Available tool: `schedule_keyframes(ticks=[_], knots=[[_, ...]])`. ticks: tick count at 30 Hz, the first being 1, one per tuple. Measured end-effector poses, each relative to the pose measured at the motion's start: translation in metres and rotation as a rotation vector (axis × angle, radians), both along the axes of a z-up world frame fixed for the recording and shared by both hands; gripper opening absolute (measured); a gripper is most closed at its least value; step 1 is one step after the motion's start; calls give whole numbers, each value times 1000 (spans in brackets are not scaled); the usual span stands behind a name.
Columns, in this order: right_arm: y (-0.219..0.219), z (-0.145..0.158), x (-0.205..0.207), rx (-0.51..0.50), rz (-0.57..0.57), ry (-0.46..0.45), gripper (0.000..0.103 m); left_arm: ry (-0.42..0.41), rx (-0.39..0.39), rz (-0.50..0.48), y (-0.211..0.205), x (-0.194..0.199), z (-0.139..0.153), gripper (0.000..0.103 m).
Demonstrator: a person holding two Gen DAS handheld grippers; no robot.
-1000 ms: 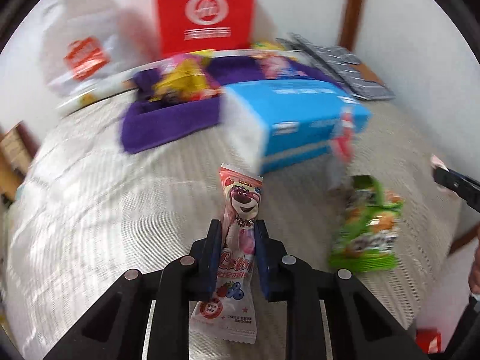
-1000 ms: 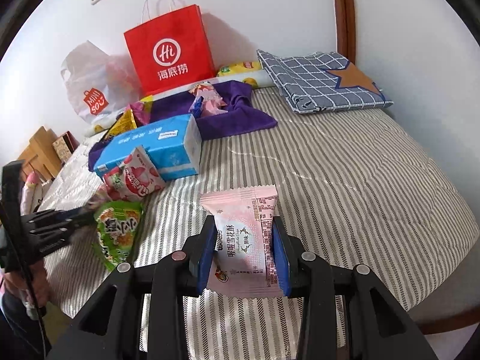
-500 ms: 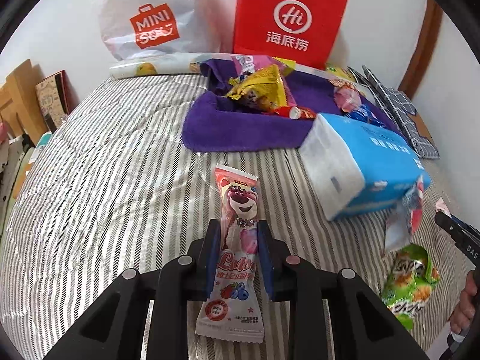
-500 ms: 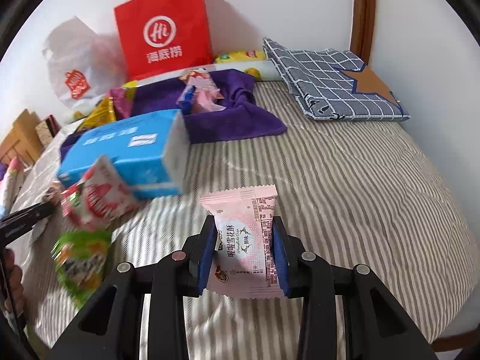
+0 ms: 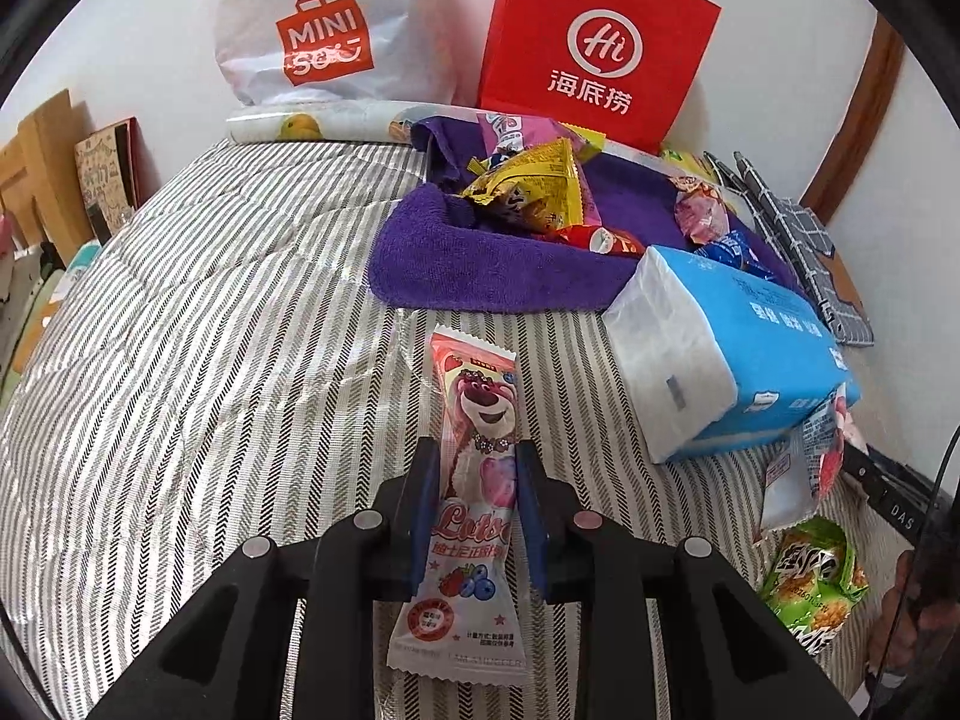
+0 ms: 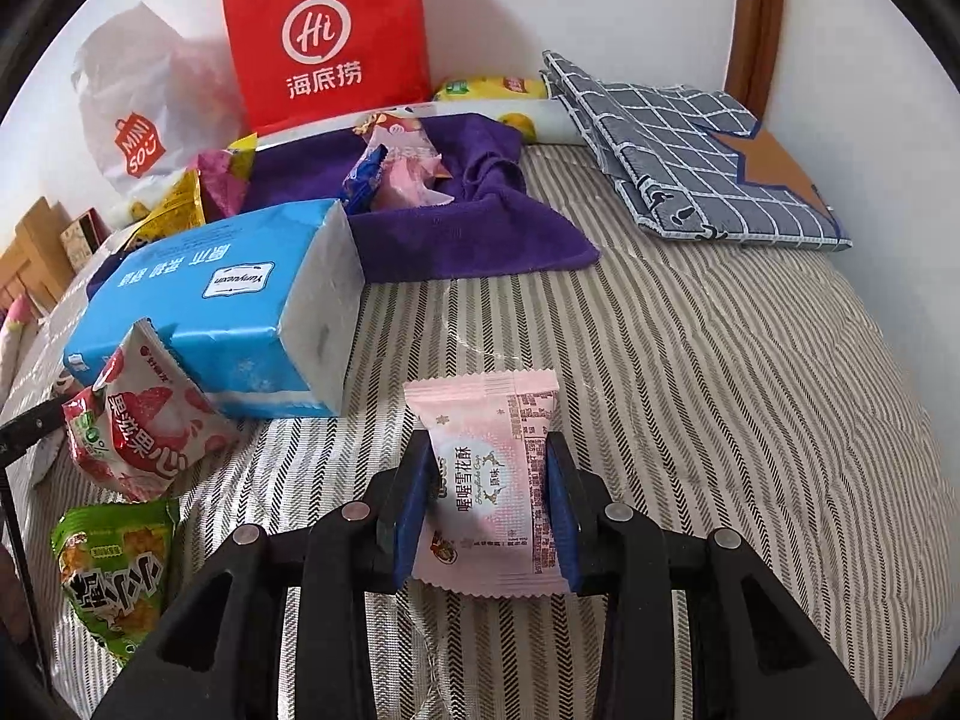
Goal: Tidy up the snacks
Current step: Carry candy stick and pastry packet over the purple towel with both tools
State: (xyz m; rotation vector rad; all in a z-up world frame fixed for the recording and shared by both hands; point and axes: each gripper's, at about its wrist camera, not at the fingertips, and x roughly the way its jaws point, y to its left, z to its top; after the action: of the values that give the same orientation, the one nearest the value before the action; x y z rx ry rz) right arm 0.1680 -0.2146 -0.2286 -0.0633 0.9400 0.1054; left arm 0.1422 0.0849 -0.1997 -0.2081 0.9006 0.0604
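Note:
My left gripper (image 5: 477, 468) is shut on a long pink bear-print snack stick (image 5: 474, 480), held above the striped bed. My right gripper (image 6: 487, 471) is shut on a flat pink snack packet (image 6: 489, 480), also above the bed. A purple towel (image 5: 498, 258) lies ahead with several snacks on it, among them a yellow packet (image 5: 534, 192); the towel also shows in the right wrist view (image 6: 456, 234). A red-and-white snack bag (image 6: 144, 420) and a green snack bag (image 6: 114, 576) lie on the bed beside a blue tissue pack (image 6: 222, 306).
A red paper bag (image 5: 594, 48) and a white plastic bag (image 5: 324, 30) stand against the wall behind the towel. A folded grey checked cloth (image 6: 690, 150) lies at the bed's far right. Wooden furniture (image 5: 42, 168) stands left of the bed.
Both grippers have swung and moved closer to the towel, still holding their snacks. The left view turned left, so the towel sits more central.

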Motion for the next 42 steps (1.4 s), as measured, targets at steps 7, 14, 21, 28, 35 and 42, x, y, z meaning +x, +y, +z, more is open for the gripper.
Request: schedule_keyframes(ticks=[7,14,21,28,35,42], knots=[[-1,-2,1,10,-8,7,37,1,7,-6,0,1,1,26],[-4,0,1,30,-10,1,37,-10,-41,1,5,-1,-1,22],[-8,5,-1,31,-32,-22,35,-33,-54,-3,9,-5,5,20],[-14,30,-17,95,-35,-59,34,-66,-64,-10,16,-15,27,18],[1,79,-24,104,6,-150,34,-144,-62,-33,11,-23,63,18],[21,116,-17,92,59,-202,34,-184,-66,-67,-1,-2,87,18]])
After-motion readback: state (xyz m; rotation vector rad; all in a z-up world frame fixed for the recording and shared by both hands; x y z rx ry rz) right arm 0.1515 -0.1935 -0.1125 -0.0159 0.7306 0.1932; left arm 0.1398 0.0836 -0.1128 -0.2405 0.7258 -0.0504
